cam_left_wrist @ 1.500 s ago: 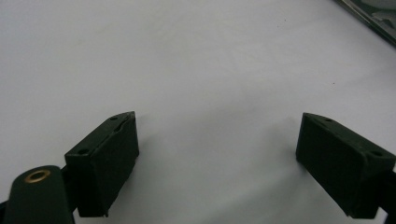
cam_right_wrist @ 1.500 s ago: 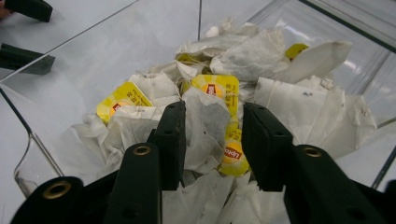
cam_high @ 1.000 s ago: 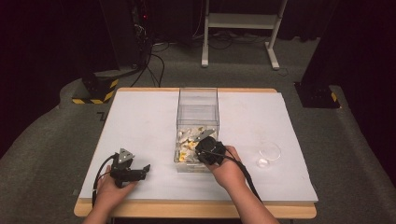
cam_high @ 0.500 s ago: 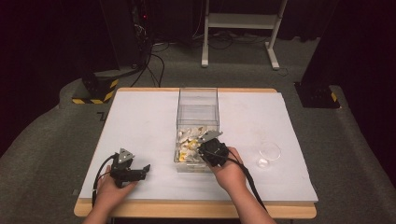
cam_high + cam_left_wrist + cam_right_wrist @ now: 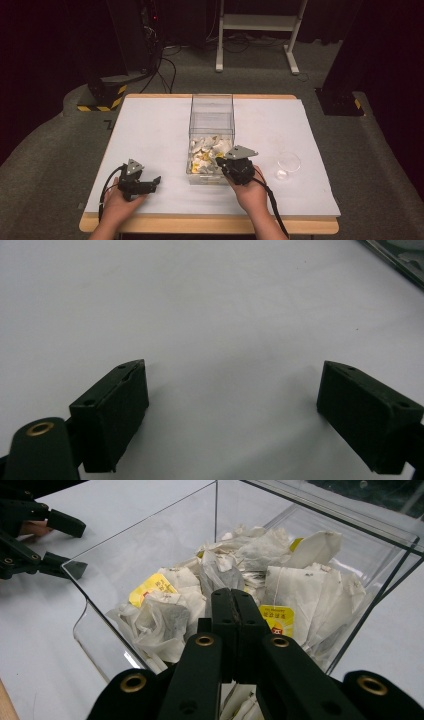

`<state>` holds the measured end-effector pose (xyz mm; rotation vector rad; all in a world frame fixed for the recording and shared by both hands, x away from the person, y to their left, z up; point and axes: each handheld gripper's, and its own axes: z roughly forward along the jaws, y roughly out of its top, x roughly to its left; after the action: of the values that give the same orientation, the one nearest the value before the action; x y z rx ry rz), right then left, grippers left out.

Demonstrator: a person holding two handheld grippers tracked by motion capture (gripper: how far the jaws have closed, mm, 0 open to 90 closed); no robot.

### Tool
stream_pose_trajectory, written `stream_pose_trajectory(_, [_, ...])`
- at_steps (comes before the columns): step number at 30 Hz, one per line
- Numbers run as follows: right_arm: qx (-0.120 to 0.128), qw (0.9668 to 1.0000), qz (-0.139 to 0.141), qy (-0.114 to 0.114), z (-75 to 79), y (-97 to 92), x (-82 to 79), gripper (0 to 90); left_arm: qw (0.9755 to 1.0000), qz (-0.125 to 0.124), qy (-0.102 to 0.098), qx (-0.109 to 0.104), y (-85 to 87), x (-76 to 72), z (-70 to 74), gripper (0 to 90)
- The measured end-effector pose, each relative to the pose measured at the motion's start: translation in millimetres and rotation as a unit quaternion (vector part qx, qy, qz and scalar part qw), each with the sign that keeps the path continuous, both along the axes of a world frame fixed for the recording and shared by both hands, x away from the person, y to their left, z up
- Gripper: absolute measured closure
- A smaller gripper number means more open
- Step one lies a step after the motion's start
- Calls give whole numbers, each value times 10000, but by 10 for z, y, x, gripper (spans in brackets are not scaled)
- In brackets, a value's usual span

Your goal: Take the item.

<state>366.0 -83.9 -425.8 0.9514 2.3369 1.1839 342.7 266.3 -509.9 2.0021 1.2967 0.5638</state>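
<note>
A person stands at a white worktop (image 5: 150,130), a tool in each hand. The right tool (image 5: 233,600) hovers over the near end of a clear plastic box (image 5: 211,107) at the middle of the worktop, its jaws having just closed tight together with nothing visible between them. The box holds a heap of tea bags (image 5: 300,595). The left tool (image 5: 232,410) rests on the bare worktop well to the left, jaws wide apart and empty. A small clear dish (image 5: 289,162) sits right of the box.

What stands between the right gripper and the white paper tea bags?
Nothing visible. The right gripper, jaws shut, is over the open top of the clear plastic box, with the white paper tea bags directly beyond its tips.
</note>
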Motion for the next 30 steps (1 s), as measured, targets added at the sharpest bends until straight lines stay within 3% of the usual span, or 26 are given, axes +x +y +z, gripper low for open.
stream_pose_trajectory(1, [-61,10000,28,-73,-15,-10,-2,898,10000,-3,2,-5,0,0,0,135])
stream_pose_trajectory(7, [190,9996,-143,-149,-62,-98,7,899,10000,-2,-2,4,1,1,0,134])
stream_pose_trajectory(21, [495,9970,-312,-510,7,-180,-52,899,10000,-3,-1,6,1,1,0,135])
stream_pose_trajectory(30, [641,9955,-340,-606,49,-218,-84,899,10000,-5,-4,10,1,1,0,135])
